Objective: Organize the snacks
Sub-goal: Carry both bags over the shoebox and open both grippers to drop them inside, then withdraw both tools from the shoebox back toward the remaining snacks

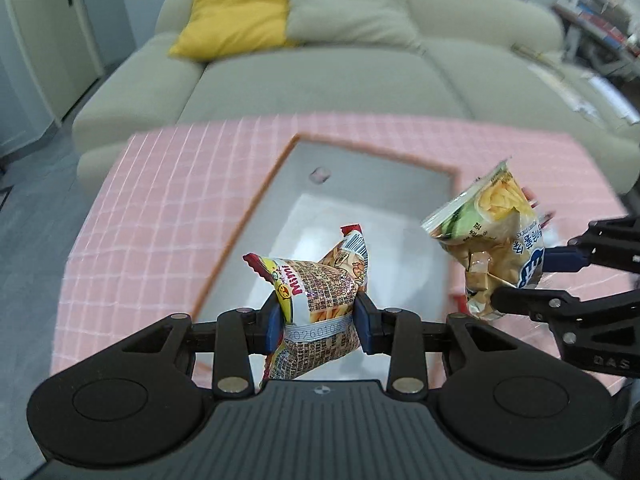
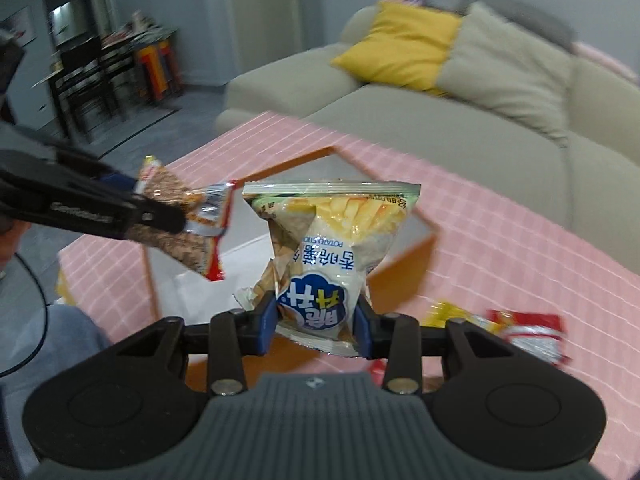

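Note:
My left gripper (image 1: 318, 322) is shut on a red-edged mini snack packet (image 1: 320, 296) and holds it over the near end of an orange-rimmed storage box (image 1: 256, 204). My right gripper (image 2: 316, 326) is shut on a white-and-green potato stick bag (image 2: 328, 248), held above the box's right side. In the left wrist view that bag (image 1: 492, 236) hangs at right in the right gripper (image 1: 520, 280). In the right wrist view the left gripper (image 2: 160, 210) holds its packet (image 2: 188, 224) over the box (image 2: 404, 268).
The box sits on a pink checked tablecloth (image 1: 160, 200). Loose red and yellow snack packets (image 2: 528, 330) lie on the cloth at right. A beige sofa (image 1: 340, 64) with a yellow cushion (image 1: 236, 12) stands behind the table.

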### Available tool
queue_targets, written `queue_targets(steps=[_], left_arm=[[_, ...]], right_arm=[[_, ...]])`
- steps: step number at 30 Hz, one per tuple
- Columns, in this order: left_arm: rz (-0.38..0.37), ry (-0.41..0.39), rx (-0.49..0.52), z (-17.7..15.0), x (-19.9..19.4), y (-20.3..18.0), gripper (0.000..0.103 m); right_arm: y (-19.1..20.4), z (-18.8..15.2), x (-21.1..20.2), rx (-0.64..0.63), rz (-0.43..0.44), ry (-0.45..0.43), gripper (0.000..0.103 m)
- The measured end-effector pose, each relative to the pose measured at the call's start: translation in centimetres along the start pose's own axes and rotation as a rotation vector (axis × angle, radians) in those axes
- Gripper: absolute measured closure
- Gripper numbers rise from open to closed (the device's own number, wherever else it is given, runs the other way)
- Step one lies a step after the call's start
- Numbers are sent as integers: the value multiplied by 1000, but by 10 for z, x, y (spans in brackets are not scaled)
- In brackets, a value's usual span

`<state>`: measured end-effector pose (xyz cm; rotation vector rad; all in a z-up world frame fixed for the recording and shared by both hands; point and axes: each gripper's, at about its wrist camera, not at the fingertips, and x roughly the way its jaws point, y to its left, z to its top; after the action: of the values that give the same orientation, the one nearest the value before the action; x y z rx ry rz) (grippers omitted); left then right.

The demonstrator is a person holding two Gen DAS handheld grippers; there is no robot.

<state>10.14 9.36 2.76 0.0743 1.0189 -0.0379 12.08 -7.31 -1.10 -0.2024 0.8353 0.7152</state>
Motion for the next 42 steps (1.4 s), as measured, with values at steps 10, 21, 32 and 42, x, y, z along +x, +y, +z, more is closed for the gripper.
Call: queue_targets(steps=[10, 21, 32, 42], left_arm=[[39, 196, 11, -4, 72, 38, 62], [64, 301, 66, -14, 118, 39, 62], [60, 329, 64, -13, 124, 43, 53], [95, 255, 95, -3, 81, 39, 32]], right_arm=[[31, 40, 106, -81, 87, 273, 66], [45, 26, 177, -124, 74, 489, 66], [39, 18, 190, -106, 79, 523, 55], [39, 36, 144, -136, 59, 422, 27]])
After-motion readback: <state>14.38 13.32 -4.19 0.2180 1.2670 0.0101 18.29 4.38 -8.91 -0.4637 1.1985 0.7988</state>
